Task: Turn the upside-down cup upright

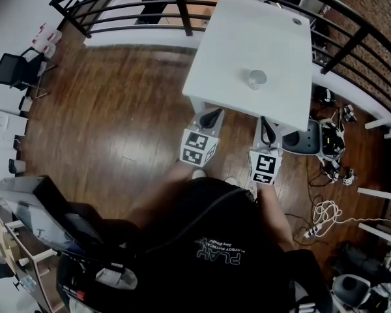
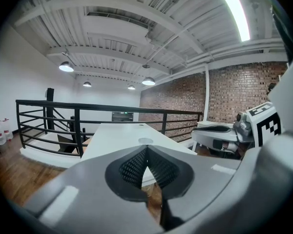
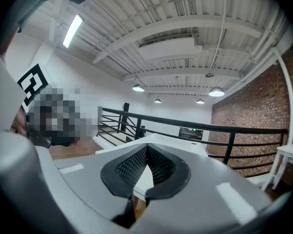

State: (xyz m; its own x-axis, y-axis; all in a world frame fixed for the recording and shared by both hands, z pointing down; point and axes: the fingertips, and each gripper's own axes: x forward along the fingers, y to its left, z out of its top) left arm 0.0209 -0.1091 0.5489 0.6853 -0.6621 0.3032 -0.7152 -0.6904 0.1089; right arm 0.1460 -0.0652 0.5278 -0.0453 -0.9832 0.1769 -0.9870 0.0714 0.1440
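Observation:
A clear glass cup (image 1: 256,79) stands mouth down on the white table (image 1: 234,51), near its front edge; in the left gripper view the cup (image 2: 145,141) shows just above the jaw tips. My left gripper (image 1: 210,117) hovers short of the table's near edge, left of the cup, its jaws shut with nothing between them. My right gripper (image 1: 268,134) hangs beside it, also before the table edge, jaws shut and empty. Both grippers (image 2: 147,149) (image 3: 147,146) point across the table top, a little downward.
A black metal railing (image 1: 182,5) runs behind and to the right of the table. A grey stool (image 1: 306,139) and cables (image 1: 326,214) lie on the wooden floor to the right. Another white table (image 3: 288,155) stands at the right by the brick wall.

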